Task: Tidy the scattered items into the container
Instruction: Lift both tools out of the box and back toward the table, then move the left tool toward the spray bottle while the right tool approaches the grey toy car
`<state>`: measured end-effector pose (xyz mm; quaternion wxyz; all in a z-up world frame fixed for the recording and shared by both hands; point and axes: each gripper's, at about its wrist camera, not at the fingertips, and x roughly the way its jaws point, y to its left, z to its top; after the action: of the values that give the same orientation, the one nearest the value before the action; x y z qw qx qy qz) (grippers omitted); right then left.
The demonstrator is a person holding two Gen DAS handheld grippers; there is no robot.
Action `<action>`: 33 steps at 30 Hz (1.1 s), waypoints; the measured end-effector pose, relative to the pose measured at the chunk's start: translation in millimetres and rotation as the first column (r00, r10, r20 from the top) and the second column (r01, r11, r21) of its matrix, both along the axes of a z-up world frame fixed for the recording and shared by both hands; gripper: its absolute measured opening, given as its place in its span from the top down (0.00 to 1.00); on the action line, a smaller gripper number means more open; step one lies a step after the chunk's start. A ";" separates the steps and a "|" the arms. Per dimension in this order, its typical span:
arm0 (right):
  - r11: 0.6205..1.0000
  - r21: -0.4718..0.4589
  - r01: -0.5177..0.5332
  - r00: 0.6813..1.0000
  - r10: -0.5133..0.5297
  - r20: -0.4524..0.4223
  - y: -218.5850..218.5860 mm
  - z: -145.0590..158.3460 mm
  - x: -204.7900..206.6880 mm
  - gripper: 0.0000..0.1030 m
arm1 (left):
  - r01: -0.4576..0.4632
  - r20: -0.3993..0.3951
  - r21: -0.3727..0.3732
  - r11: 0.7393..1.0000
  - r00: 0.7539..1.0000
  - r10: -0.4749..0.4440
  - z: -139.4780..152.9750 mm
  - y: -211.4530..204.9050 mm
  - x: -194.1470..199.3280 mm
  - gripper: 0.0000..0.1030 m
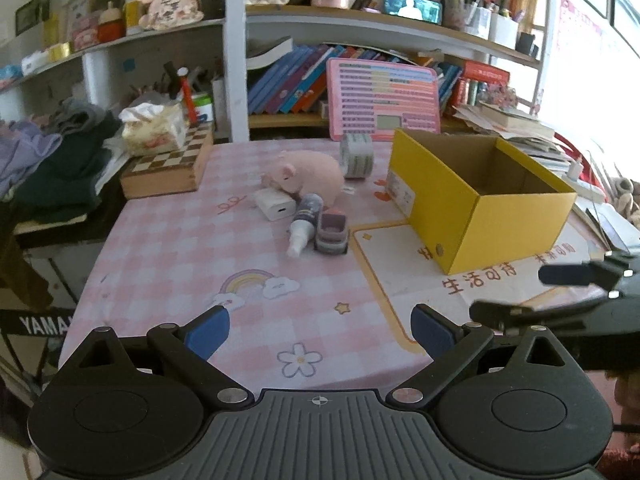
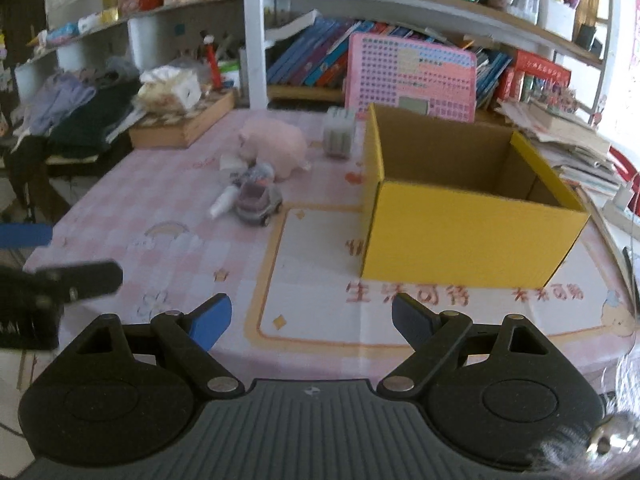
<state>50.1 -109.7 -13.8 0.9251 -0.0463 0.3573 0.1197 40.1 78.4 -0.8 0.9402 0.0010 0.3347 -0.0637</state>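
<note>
The left gripper (image 1: pixel 320 330) hangs over the near edge of the pink checked tablecloth (image 1: pixel 168 240), jaws wide apart with nothing between them. Straight ahead of its jaws lies a cluster: a plush pig (image 1: pixel 310 174), a white charger (image 1: pixel 275 204) under its snout, a small spray bottle (image 1: pixel 305 222) touching a toy car (image 1: pixel 332 234), and behind them what looks like a roll of tape (image 1: pixel 356 156). The open yellow cardboard box (image 1: pixel 472 204) stands ahead and right of those jaws. The right gripper (image 2: pixel 312 320) is likewise spread and empty, the box just ahead, right of centre.
</note>
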 end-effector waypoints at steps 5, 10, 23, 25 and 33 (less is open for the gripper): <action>1.000 -0.005 -0.026 1.000 0.026 0.002 11.4 -1.3 0.7 0.18 | -0.008 -0.004 -0.001 1.000 1.000 0.008 -2.2 7.8 0.3 0.04; 0.999 -0.020 -0.033 0.999 0.033 0.003 21.6 -2.1 3.0 0.18 | -0.011 -0.003 -0.005 1.000 1.000 0.011 -3.2 16.3 1.4 0.04; 0.998 -0.034 -0.055 0.998 0.055 0.002 34.0 0.0 13.4 0.22 | -0.004 0.002 -0.014 1.000 1.000 0.004 -6.3 22.4 12.6 0.04; 0.997 -0.038 -0.065 0.998 0.065 -0.002 36.0 -1.3 17.1 0.22 | -0.012 0.005 -0.013 1.000 1.000 0.012 -7.1 23.0 15.9 0.04; 0.995 -0.043 -0.093 0.996 0.093 0.009 40.3 -4.0 39.9 0.22 | -0.032 -0.014 -0.001 0.999 0.999 0.032 -13.6 21.7 37.8 0.04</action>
<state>90.0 -69.5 -17.7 0.9192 -0.0833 0.3522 0.1549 77.9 100.1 -14.4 0.9387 -0.0053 0.3413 -0.0486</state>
